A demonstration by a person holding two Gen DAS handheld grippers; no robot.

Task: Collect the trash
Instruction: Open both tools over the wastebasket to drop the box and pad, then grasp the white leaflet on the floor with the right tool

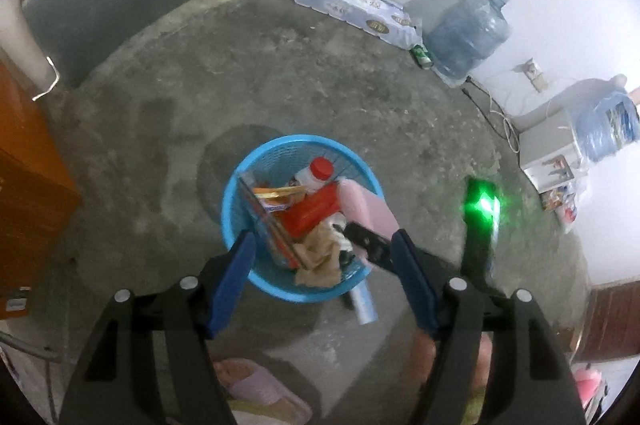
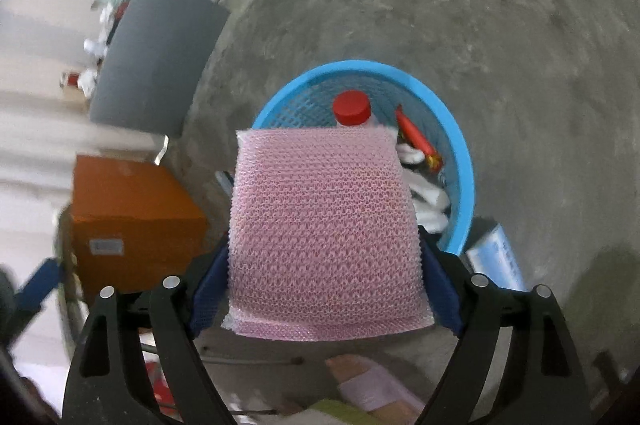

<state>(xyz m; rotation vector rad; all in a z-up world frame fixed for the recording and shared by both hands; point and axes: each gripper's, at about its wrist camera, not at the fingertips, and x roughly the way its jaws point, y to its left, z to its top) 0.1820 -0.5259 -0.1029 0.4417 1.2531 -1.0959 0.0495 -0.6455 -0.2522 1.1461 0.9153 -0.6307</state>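
Note:
A blue mesh trash basket (image 1: 236, 185) stands on the concrete floor, holding a red-capped bottle (image 1: 318, 173), red packaging, crumpled brown paper (image 1: 320, 257) and wrappers. My left gripper (image 1: 324, 257) is open and empty above the basket's near rim. My right gripper (image 2: 324, 265) is shut on a pink mesh sponge (image 2: 324, 229) and holds it over the basket (image 2: 464, 161); the sponge also shows in the left wrist view (image 1: 366, 205). The sponge hides much of the basket's contents in the right wrist view.
A light blue packet (image 1: 364, 305) lies on the floor against the basket. An orange box (image 2: 132, 221) and a grey cabinet (image 2: 156, 65) stand to the left. Water jugs (image 1: 464, 37), a tissue pack (image 1: 352, 9) and a green can (image 1: 423, 55) line the far wall.

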